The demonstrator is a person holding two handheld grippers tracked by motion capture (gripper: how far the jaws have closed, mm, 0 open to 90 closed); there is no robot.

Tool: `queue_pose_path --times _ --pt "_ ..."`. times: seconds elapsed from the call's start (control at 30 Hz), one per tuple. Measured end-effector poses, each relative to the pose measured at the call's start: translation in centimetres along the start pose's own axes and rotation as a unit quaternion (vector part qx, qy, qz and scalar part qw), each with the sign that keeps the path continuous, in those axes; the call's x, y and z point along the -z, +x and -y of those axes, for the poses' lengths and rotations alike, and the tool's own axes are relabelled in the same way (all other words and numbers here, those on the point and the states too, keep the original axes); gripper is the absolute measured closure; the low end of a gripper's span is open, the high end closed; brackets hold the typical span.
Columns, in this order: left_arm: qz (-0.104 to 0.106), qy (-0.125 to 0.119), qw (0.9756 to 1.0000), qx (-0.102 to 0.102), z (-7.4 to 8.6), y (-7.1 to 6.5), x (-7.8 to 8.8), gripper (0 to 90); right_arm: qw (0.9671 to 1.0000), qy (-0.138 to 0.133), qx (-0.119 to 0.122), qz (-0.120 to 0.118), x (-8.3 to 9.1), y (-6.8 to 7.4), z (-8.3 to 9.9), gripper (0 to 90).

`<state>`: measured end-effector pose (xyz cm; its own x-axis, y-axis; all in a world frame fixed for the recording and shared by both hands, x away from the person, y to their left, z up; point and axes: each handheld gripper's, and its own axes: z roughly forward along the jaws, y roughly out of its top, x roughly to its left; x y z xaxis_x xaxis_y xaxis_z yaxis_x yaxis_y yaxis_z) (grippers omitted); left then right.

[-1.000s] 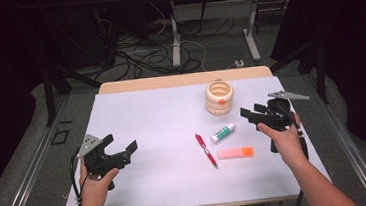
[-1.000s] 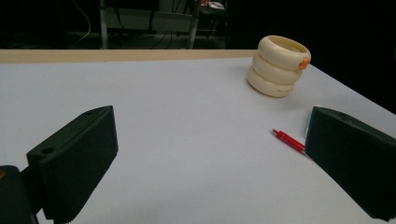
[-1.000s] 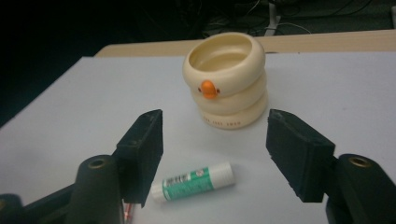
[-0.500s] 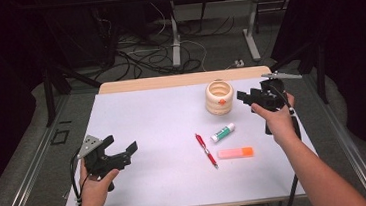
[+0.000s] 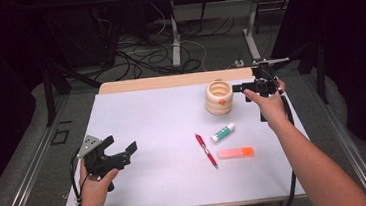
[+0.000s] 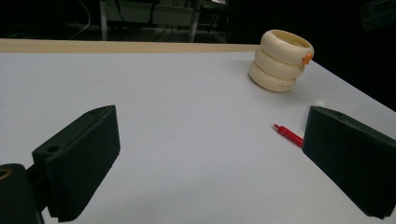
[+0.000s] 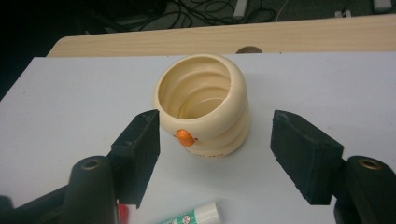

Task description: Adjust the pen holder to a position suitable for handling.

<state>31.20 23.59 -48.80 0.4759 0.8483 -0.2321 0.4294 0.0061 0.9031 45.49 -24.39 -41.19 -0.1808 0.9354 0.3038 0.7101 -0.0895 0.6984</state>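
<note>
A cream ribbed cup (image 5: 219,98) with an orange dot stands upright at the back right of the white table (image 5: 142,116). My right gripper (image 5: 240,87) is open just to the right of the cup, jaws pointing at it; in the right gripper view the cup (image 7: 203,106) sits beyond and between the two jaws, empty inside. My left gripper (image 5: 125,154) is open near the front left, holding nothing. In front of the cup lie a red pen (image 5: 205,150), a glue stick (image 5: 222,132) and an orange highlighter (image 5: 235,153).
In the left gripper view the cup (image 6: 280,60) and the tip of the red pen (image 6: 288,135) lie far off to the right. A wooden strip (image 5: 169,81) edges the table's far side. Cables and desk legs (image 5: 175,33) cover the floor beyond.
My right gripper has moved away from the front right area toward the back and now faces the cup from its right. The left gripper has stayed put.
</note>
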Motion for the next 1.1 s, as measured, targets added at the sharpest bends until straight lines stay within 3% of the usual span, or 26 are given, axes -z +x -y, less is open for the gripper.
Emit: queue_pose_path --times 0.23,0.47,0.73,1.1 --pt "0.000 0.002 1.0000 0.002 0.1 0.1 0.0 4.8 0.9986 0.035 -0.039 -0.003 -1.7 -0.4 -1.1 28.0" --pt "0.001 0.003 1.0000 0.004 0.1 0.1 -0.1 4.9 0.9967 0.066 -0.048 -0.002 -3.5 -0.3 -1.6 23.2" --pt "-0.001 0.003 1.0000 0.009 0.1 0.3 0.0 5.3 0.9948 0.082 -0.059 0.014 -5.5 -0.6 -1.6 23.1" --pt "-0.003 0.005 0.9999 0.012 0.2 0.4 -0.1 5.6 0.9921 0.091 -0.085 0.014 -7.1 -1.2 -1.6 27.0"
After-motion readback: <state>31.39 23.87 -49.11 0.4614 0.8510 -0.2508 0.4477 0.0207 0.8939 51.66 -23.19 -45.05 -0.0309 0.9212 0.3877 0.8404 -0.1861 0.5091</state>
